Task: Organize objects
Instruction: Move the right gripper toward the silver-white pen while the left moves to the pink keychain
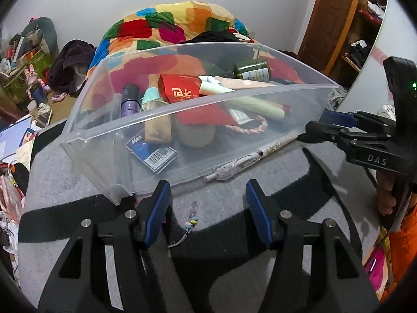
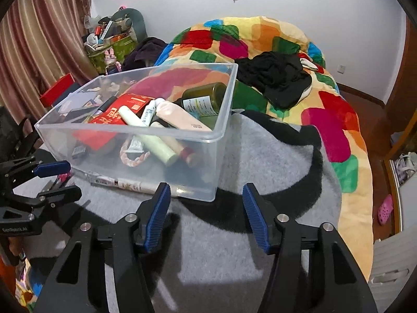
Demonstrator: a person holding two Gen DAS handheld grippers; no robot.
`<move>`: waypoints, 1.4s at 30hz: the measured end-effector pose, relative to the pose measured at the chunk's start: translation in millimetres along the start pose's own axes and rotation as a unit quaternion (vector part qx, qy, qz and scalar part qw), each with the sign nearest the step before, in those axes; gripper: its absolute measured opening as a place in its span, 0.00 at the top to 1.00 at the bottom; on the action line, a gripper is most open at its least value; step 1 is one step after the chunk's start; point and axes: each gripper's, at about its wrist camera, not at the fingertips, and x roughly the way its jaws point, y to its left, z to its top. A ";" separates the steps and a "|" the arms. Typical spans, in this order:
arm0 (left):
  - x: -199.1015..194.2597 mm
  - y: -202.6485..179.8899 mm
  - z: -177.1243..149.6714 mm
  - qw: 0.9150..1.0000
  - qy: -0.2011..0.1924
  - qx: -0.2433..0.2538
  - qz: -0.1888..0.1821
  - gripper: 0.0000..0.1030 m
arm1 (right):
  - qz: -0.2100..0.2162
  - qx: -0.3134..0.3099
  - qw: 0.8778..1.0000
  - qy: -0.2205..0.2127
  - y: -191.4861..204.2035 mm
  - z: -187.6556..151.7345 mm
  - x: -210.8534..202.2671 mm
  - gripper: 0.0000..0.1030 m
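A grey-and-black blanket (image 2: 260,161) is carrying a clear plastic bin (image 2: 219,140) at 12 o'clock of both grippers. A pen (image 1: 245,160) is lying along its near wall. Left gripper (image 1: 207,208) and right gripper (image 2: 206,211) are hovering with fingers spread, gripping nothing.

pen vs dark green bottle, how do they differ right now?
The pen lies outside the clear bin, on the grey blanket against the bin's front wall; the dark green bottle is inside the bin, resting on top of other items. The pen is thin, long and pale with a printed barrel; the bottle is fat, dark and carries a white label. Both lie on their sides, and neither tool touches them.
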 end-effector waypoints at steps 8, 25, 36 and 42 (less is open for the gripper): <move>9.2 -11.3 2.4 1.000 0.013 0.018 -0.005 0.42 | -0.009 -0.007 1.000 -0.003 4.6 6.4 5.6 0.49; 23.7 -48.3 5.5 0.996 0.034 0.072 -0.041 0.39 | 0.059 0.003 0.997 0.049 1.4 -0.6 21.2 0.46; -0.7 -88.9 -24.0 0.986 0.020 0.136 -0.093 0.45 | 0.112 -0.006 0.992 0.051 21.1 -16.4 3.3 0.46; -17.9 -79.7 -42.6 0.985 0.002 0.110 -0.132 0.46 | 0.101 0.048 0.992 0.056 20.9 -14.2 2.8 0.33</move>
